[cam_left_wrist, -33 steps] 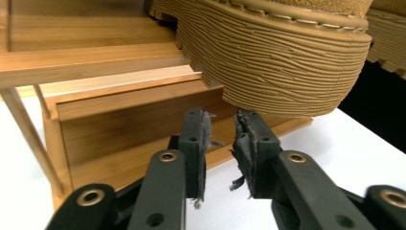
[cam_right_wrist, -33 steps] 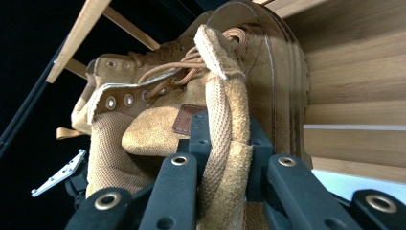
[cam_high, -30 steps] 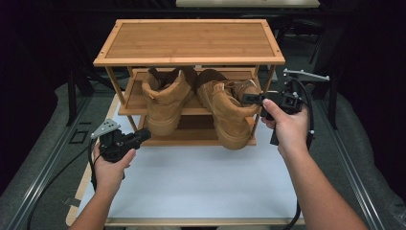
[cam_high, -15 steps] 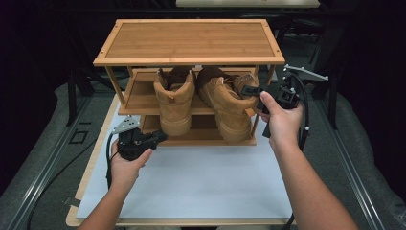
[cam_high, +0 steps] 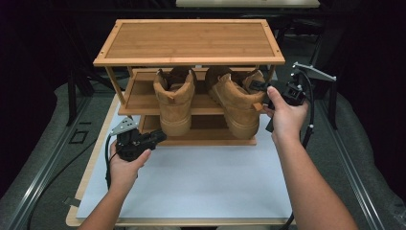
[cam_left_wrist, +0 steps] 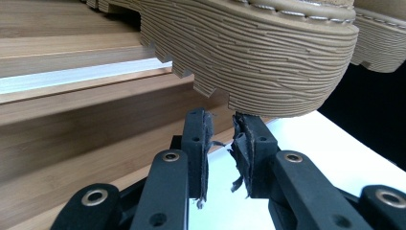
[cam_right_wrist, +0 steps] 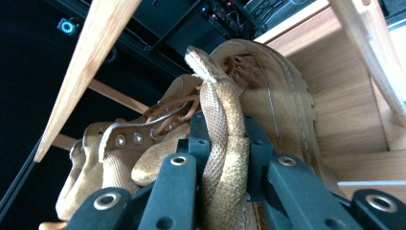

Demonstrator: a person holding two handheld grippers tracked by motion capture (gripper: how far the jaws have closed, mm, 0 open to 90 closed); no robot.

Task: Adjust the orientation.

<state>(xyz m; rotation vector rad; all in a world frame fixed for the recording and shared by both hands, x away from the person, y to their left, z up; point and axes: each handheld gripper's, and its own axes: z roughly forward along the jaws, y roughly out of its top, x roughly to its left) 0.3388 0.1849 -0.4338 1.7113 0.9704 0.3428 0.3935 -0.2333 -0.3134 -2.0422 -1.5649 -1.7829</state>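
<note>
Grippers in our two hands, working at bamboo shoe rack (cam_high: 189, 45) on white table mat (cam_high: 201, 177). Left gripper (cam_high: 158, 136) is hovering low, jaws slightly apart, gripping nothing, tips just under heel sole of left boot (cam_high: 175, 103). Both tan boots are sitting on middle shelf (cam_high: 139, 100), heels overhanging toward us. Right boot (cam_high: 234, 100) is standing just beside left one. Right gripper (cam_high: 256, 87) is pinching right boot's collar, jaws clamped on suede edge (cam_right_wrist: 218, 139).

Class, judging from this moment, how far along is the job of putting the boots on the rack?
Done: the left boot rests on the rack's middle shelf, heel overhanging. In hand: the right hand-held gripper clamps the right boot's collar. The left hand-held gripper is slightly open under the heel. Left: release.
</note>
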